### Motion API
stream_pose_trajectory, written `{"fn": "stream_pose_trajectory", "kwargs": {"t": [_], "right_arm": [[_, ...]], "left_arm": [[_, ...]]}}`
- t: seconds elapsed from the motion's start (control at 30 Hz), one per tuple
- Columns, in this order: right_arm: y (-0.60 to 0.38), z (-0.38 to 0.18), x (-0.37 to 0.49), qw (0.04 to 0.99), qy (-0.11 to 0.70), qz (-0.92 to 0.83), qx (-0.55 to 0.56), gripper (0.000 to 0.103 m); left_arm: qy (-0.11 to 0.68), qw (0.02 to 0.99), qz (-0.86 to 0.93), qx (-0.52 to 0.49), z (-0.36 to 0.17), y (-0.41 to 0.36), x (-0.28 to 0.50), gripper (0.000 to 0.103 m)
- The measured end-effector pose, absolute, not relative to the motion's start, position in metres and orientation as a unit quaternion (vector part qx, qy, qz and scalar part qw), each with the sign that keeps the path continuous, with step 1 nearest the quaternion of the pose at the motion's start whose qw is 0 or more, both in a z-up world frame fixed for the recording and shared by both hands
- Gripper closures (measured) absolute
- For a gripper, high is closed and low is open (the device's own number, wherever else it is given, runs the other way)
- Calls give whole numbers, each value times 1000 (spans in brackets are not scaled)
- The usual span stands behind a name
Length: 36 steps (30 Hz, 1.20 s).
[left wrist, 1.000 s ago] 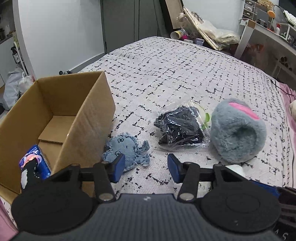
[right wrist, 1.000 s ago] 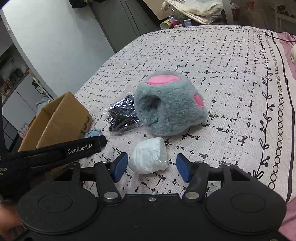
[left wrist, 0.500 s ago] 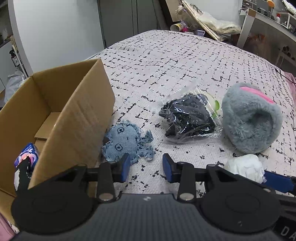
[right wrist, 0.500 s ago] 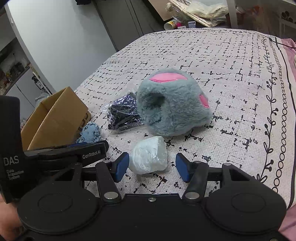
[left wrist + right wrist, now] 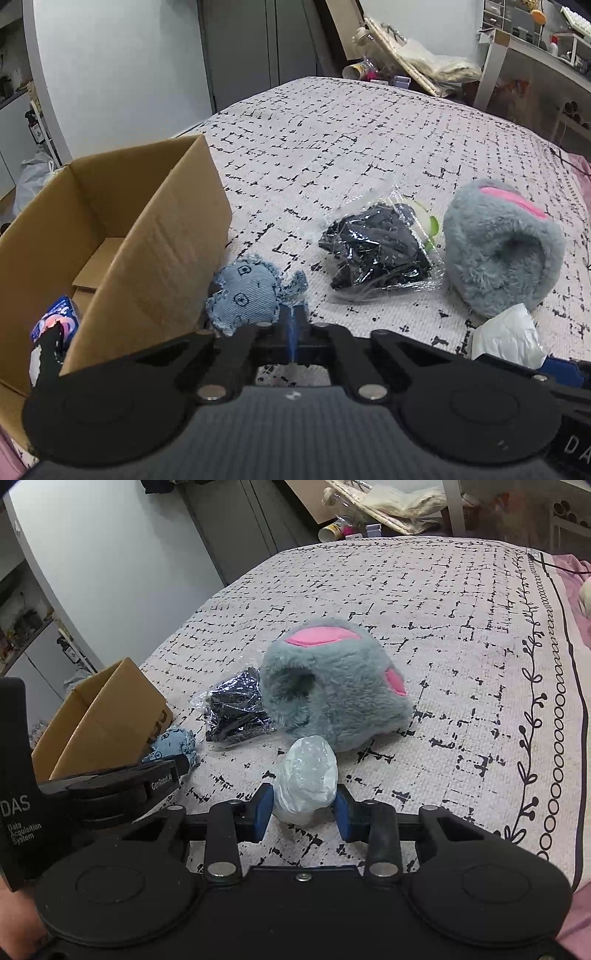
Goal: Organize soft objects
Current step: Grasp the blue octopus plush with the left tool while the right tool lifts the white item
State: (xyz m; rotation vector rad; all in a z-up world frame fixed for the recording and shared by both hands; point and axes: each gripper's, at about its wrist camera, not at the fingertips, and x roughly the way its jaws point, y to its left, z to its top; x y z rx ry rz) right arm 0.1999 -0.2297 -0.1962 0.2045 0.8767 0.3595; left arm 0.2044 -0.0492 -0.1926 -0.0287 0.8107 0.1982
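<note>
I have both tools pointed down at the bed [image 5: 461,602], where the soft things lie in a loose row beside the cardboard box [image 5: 122,236]. I judge the box is the place for them, since it stands open at the bed's edge and a blue printed packet [image 5: 55,325] already lies inside.

My left tool [image 5: 293,325] is fully closed. Its blue pads meet on a frayed leg of the denim octopus toy [image 5: 243,295], which lies just beside the box wall, so I think this thin flap was chosen because the flat body gives nothing better to pinch.

My right tool [image 5: 304,810] is closing now, and the white crumpled bundle [image 5: 308,775] sits between its pads, which are already at its sides; I read this as a grip. The bundle lies just in front of the grey plush slipper [image 5: 332,686], touching or almost touching it. The dark item in a clear bag [image 5: 376,247] lies between the octopus and the slipper.

For writing, in the right view the left tool's body shows "DAS", "Data Acquisition System" and "GenRobot.AI". The print on the blue packet I cannot read.
</note>
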Motion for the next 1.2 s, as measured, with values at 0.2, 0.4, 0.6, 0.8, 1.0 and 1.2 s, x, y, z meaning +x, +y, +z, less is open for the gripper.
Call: {"fn": "stream_pose_trajectory", "kwargs": {"t": [0.2,0.4,0.6,0.8,1.0,1.2], "right_arm": [[-239,-192,198,882,431,156,111,68],[-247,-191,195,879,435,145,126,68],[-249,-189,193,878,436,146,129,68],[-250,-189,196,876,441,143,135,68],[-251,-189,197,876,441,142,137,68],[-251,-190,196,876,438,143,140,68]], "left_arm": [[380,922,77,-10,-182,-54,201,103],[401,912,82,31,-184,-61,219,94],[405,908,99,49,-195,-64,227,62],[386,908,134,89,-200,-67,233,61],[374,907,153,118,-207,-72,235,61],[363,916,154,74,-202,-58,230,102]]}}
